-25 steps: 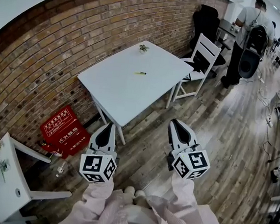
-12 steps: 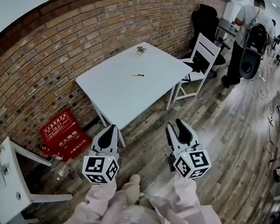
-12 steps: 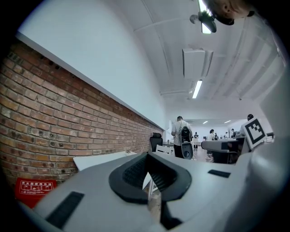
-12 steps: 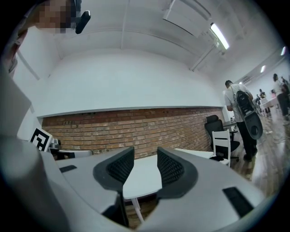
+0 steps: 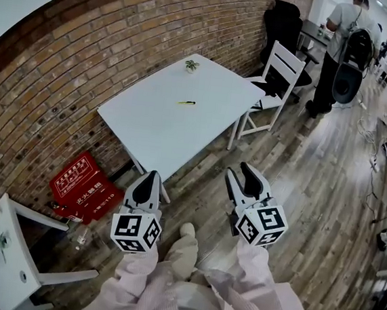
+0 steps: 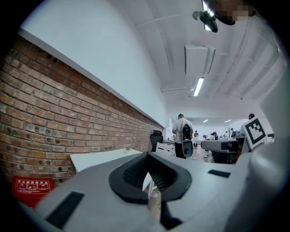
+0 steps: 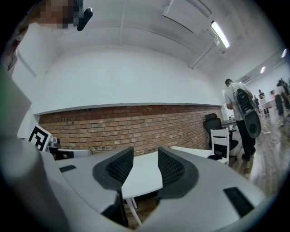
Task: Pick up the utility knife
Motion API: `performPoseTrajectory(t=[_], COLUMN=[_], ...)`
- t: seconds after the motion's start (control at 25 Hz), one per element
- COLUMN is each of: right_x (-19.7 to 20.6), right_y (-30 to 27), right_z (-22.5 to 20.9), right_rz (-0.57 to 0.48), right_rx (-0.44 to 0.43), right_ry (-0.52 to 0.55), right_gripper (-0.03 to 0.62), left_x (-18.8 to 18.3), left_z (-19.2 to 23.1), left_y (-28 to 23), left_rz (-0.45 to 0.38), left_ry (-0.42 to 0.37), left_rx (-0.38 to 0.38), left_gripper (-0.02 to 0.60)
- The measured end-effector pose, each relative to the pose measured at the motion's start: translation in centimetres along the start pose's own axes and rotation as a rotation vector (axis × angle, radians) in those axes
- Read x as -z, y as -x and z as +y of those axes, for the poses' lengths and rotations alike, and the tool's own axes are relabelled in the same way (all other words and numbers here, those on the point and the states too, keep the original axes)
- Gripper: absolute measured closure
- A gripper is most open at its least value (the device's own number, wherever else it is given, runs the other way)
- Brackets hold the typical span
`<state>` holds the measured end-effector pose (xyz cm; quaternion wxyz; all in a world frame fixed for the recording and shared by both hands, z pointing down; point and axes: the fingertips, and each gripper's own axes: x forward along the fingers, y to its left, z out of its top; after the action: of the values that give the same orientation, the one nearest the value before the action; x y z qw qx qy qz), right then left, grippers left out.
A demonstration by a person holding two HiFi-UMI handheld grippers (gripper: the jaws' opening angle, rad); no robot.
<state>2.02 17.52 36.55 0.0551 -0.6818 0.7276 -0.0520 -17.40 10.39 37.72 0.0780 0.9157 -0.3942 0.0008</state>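
Note:
The utility knife (image 5: 186, 102), a small yellow and black bar, lies on the white table (image 5: 155, 123) past its middle, well beyond both grippers. My left gripper (image 5: 149, 177) hovers over the wood floor short of the table's near corner, jaws together in a point, nothing in them. It faces the table (image 6: 97, 158) in the left gripper view, where its gripper (image 6: 148, 158) is shut. My right gripper (image 5: 239, 170) is beside it to the right, its jaws opening with nothing between them. The right gripper (image 7: 145, 156) frames the table top (image 7: 142, 177).
A small plant (image 5: 190, 65) sits at the table's far end by the brick wall (image 5: 66, 64). A white chair (image 5: 277, 74), a black office chair (image 5: 284, 23) and a person with a backpack (image 5: 347, 43) are at the back right. A red box (image 5: 85, 187) lies on the floor at the left.
The right gripper's jaws went from shut to spread apart. Both grippers edged forward toward the table, and a shoe has stepped into view between them.

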Motion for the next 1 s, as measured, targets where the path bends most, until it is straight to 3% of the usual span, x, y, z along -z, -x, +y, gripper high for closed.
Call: performPoseTrajectory(t=[0.48, 1.0], right_x=[1.1, 2.0], right_y=[-8.6, -19.2], right_z=[-5.1, -8.7], right_rz=[0.046, 0.116], right_rx=[-0.002, -0.061], right_ry=[-0.032, -0.030], right_gripper=[0.442, 0.442], left_x=[1.0, 1.2], left_z=[2.8, 6.8], left_y=[-9.5, -18.7], left_rz=[0.043, 0.079], left_ry=[0.034, 0.060], left_rx=[-0.002, -0.039], left_gripper=[0.591, 0.590])
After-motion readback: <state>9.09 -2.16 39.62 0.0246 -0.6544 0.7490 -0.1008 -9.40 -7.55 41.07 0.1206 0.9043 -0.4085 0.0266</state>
